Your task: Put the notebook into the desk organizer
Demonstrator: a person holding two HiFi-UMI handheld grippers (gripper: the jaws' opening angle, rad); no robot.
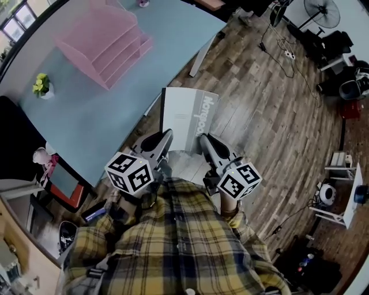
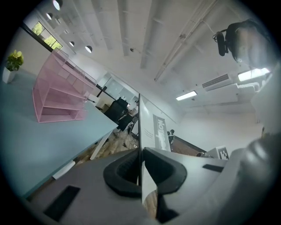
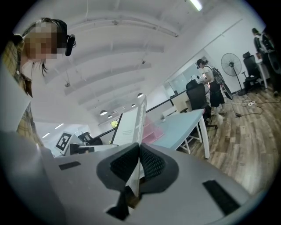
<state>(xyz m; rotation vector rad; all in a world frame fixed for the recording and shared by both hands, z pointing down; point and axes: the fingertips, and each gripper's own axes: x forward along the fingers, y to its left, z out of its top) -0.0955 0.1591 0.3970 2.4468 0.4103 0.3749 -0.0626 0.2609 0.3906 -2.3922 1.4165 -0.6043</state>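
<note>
I hold a thin grey notebook [image 1: 187,118] flat in the air between both grippers, over the floor just off the table's near edge. My left gripper [image 1: 166,142] is shut on its near left corner, my right gripper [image 1: 206,141] on its near right corner. In the left gripper view the notebook [image 2: 153,127] stands edge-on between the black pads. In the right gripper view the notebook [image 3: 131,125] is likewise pinched between the pads. The pink desk organizer [image 1: 106,43] with tiered slots stands on the light blue table [image 1: 86,121], ahead and to the left.
A small potted plant [image 1: 41,85] stands on the table's left part. Wooden floor lies to the right, with a fan [image 1: 320,11], chairs and cables farther off. A person [image 3: 210,88] stands beyond the table in the right gripper view.
</note>
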